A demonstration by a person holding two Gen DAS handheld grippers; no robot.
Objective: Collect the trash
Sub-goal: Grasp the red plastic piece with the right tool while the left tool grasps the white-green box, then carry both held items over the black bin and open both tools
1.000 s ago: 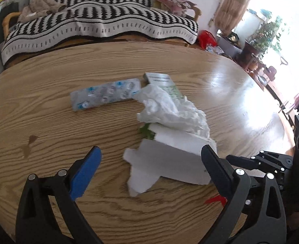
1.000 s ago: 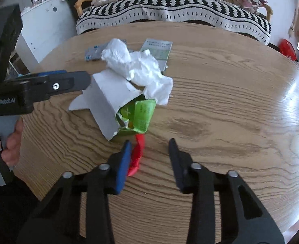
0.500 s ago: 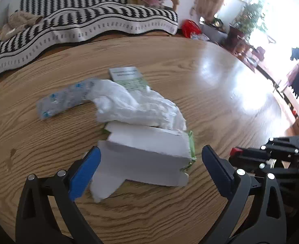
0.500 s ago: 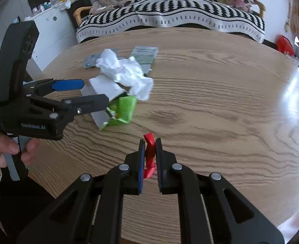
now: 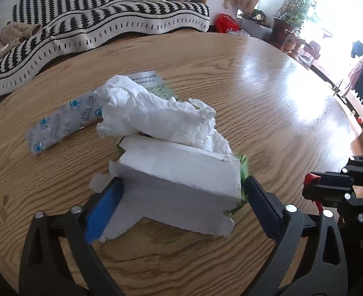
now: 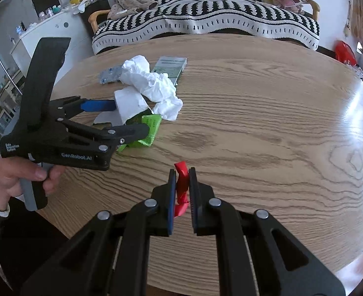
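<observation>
A torn carton (image 5: 181, 172), white outside and green inside, lies on the round wooden table (image 5: 268, 93). My left gripper (image 5: 181, 185) straddles it; its jaws are closing, with both pads at the carton's ends. A crumpled white tissue (image 5: 161, 120) rests on the carton's far side. Behind that lie a silver blister strip (image 5: 60, 125) and a small printed box (image 5: 154, 83). My right gripper (image 6: 182, 185) is shut on a red scrap (image 6: 181, 172), held just above the table (image 6: 268, 128). From that side the left gripper (image 6: 129, 118) reaches over the carton (image 6: 129, 101).
A sofa with a black-and-white striped blanket (image 5: 107, 24) runs behind the table. Plants (image 5: 295, 7) and a red bag (image 5: 226, 22) stand at the right. A white cabinet (image 6: 45, 32) stands at the left. A person's hand (image 6: 16, 175) holds the left gripper's handle.
The left gripper moved forward until its fingers straddle the carton, and its jaws narrowed a little. The right gripper shut on the red scrap and drew it away from the carton.
</observation>
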